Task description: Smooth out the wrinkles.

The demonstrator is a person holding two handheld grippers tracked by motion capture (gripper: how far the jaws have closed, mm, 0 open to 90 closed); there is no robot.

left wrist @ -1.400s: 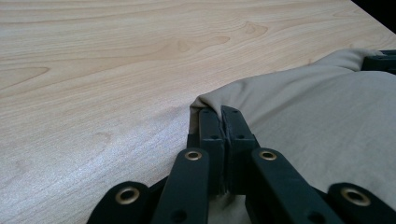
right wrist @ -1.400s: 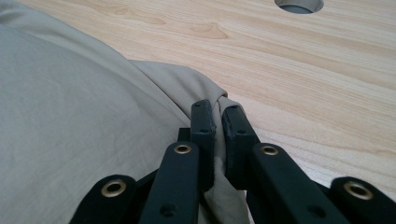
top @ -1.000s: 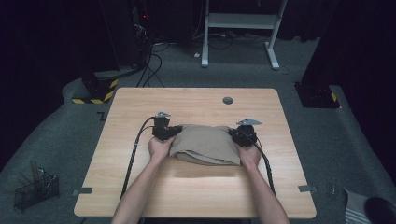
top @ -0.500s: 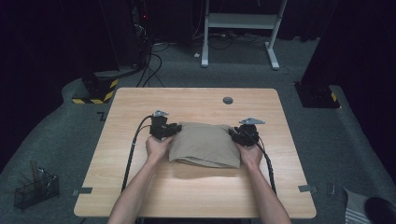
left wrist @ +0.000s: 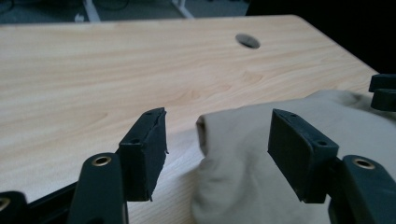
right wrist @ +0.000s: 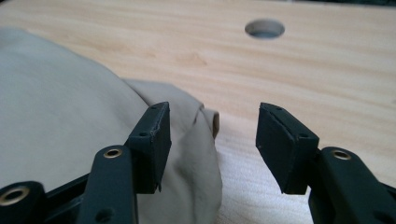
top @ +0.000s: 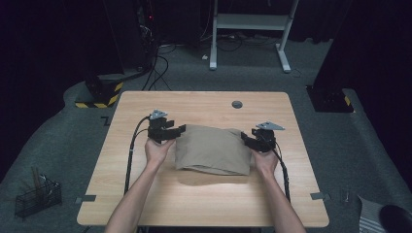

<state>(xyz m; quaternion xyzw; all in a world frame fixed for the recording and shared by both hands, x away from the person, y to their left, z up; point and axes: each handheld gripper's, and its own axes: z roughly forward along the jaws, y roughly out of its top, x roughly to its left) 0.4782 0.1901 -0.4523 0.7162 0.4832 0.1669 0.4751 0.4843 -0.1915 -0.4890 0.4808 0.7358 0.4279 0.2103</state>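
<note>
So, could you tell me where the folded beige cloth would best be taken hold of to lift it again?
Probably at its two far corners. The folded beige cloth lies flat on the table, and those corners stick up slightly in front of the left gripper and right gripper, whose jaws have just been opening and stand clear. Come in low from each side.

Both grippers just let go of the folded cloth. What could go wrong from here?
1. The left gripper, jaws just opened, has a raised cloth corner between its pads; pulling away could snag it and undo the fold.
2. The right gripper stands open right beside the other corner, so the same could happen there.
3. The folded edges look puffy and may spring open.
</note>
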